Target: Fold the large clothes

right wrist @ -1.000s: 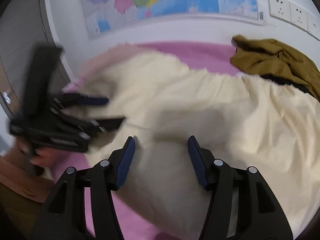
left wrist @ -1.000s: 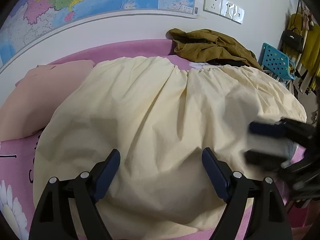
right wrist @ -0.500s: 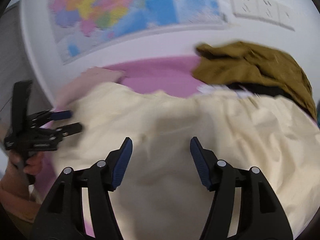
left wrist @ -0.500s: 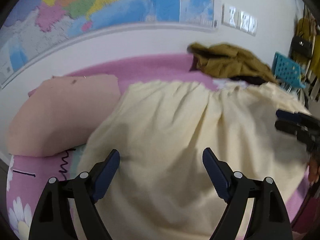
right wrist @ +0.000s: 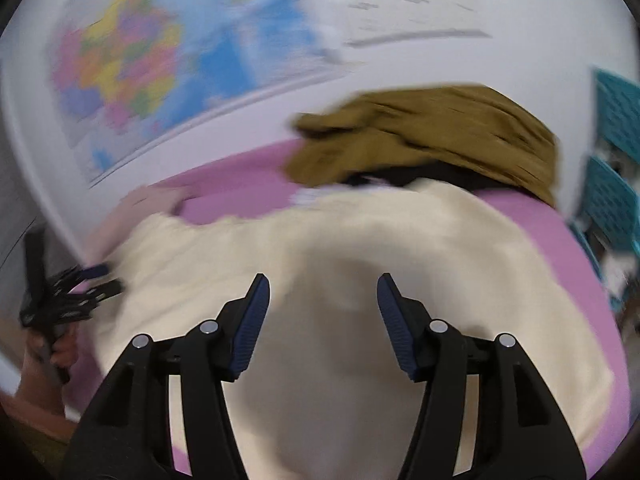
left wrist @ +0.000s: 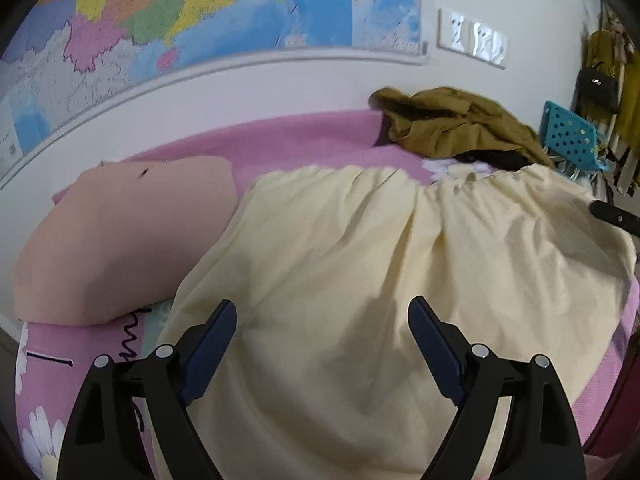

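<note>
A large pale yellow garment (left wrist: 380,272) lies spread over the pink bed (left wrist: 304,140); it also shows in the right wrist view (right wrist: 360,248). My left gripper (left wrist: 322,320) is open and empty above its near left part. My right gripper (right wrist: 323,292) is open and empty above its middle. The left gripper also appears at the far left of the right wrist view (right wrist: 68,292), and a dark tip of the right gripper shows at the right edge of the left wrist view (left wrist: 614,216). The right wrist view is motion-blurred.
A peach pillow (left wrist: 120,240) lies at the left of the bed. An olive-brown garment (left wrist: 452,124) is heaped at the back right by the wall. A map (left wrist: 180,20) and wall sockets (left wrist: 472,40) are behind. A turquoise chair (left wrist: 572,140) stands at the right.
Both grippers have drawn apart, the left toward the pillow side and the right toward the chair side. The yellow garment now lies flatter and smoother. Both stay open.
</note>
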A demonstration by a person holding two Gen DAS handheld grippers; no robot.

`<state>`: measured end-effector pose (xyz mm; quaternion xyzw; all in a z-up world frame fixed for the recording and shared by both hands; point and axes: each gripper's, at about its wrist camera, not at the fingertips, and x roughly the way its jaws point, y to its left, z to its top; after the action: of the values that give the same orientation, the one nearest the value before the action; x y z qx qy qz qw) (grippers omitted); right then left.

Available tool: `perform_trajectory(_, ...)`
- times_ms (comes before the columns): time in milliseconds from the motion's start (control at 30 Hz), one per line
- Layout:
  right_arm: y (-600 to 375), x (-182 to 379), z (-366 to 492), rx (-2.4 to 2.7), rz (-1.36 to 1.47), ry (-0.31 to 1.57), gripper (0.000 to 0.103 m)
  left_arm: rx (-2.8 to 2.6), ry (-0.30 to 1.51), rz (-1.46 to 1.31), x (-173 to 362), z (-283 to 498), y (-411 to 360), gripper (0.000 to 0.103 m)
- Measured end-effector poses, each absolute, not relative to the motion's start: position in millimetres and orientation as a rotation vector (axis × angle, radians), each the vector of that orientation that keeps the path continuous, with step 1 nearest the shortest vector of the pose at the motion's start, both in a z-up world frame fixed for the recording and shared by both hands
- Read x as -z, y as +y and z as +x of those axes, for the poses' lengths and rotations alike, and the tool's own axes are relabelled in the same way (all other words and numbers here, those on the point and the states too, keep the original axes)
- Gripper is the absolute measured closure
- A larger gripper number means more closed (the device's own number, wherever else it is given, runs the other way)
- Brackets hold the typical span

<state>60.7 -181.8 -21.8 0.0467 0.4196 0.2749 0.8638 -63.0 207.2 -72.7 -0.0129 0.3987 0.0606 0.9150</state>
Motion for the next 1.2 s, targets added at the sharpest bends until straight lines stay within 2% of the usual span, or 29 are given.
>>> perform_trajectory(33, -193, 29, 64, -0.537, 0.110, 0.897, 0.052, -0.128, 0.838, -0.039, 77, -61, 210, 0.018)
perform_trajectory(200, -202, 62, 70, -0.510, 0.094, 0.967, 0.053, -0.135, 0.864, -0.067, 87, -57, 213, 0.019)
perform_trajectory(600, -213, 28, 44, -0.551, 0.125, 0.860, 0.048, -0.127, 0.813, -0.063, 68, -72, 193, 0.019)
perform_trajectory(1067, -187, 30, 24, -0.623, 0.054, 0.850, 0.045, -0.144, 0.781, -0.026, 59, -86, 175, 0.019)
perform_trajectory(1200, -180, 56, 28, -0.594, -0.008, 0.913, 0.045, -0.128, 0.796, -0.032, 65, -86, 174, 0.019)
